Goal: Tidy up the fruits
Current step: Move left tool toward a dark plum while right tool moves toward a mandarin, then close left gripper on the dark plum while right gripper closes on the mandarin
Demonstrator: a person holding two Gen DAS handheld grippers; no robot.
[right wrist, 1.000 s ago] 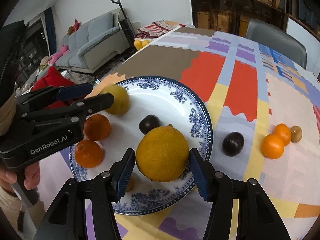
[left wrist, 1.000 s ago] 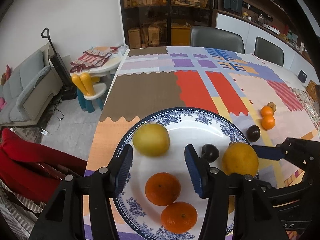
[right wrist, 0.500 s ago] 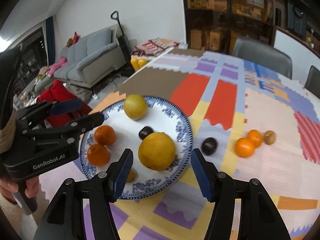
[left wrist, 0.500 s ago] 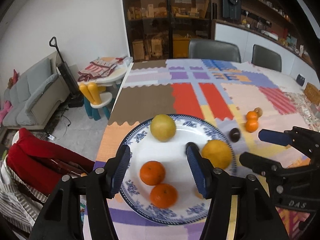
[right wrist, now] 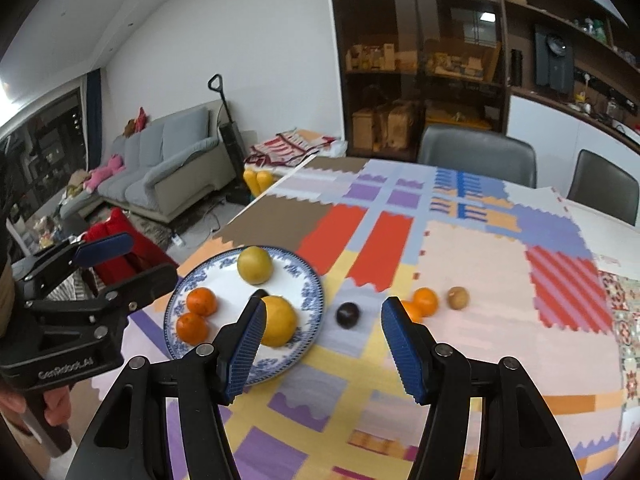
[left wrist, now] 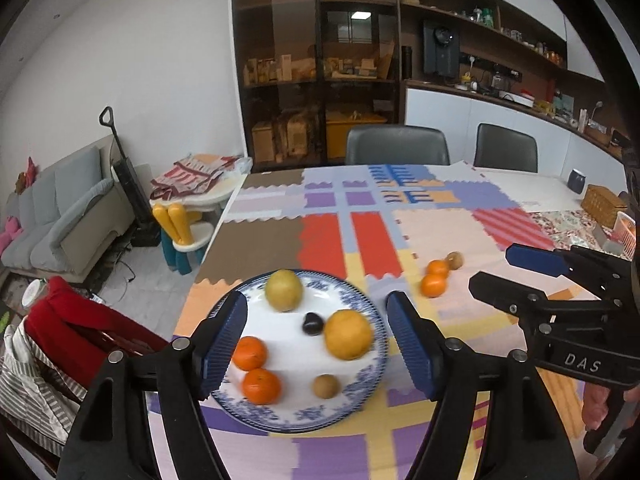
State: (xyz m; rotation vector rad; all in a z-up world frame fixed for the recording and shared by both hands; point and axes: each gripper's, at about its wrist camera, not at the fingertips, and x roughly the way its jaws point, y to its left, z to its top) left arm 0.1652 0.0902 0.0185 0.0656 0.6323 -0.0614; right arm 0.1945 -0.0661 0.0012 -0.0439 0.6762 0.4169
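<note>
fruits [left wrist: 347,334] lie on the plate [left wrist: 360,394] below both grippers' spread, empty fingers [left wrist: 222,338].

Plate [left wrist: 362,394]: white, blue floral rim. On plate: two orange mandarins [left wrist: 249,353], yellow-green pear [left wrist: 283,290], dark plum [left wrist: 312,323]. Beside plate: patchwork tablecloth [left wrist: 440,232], multicoloured.

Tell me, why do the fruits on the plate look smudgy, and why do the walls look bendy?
In the left wrist view the plate and big orange are smeared by motion blur; in the right wrist view the tablecloth is slightly soft too. Both fisheye lenses curve the walls and darken the corners.
</note>
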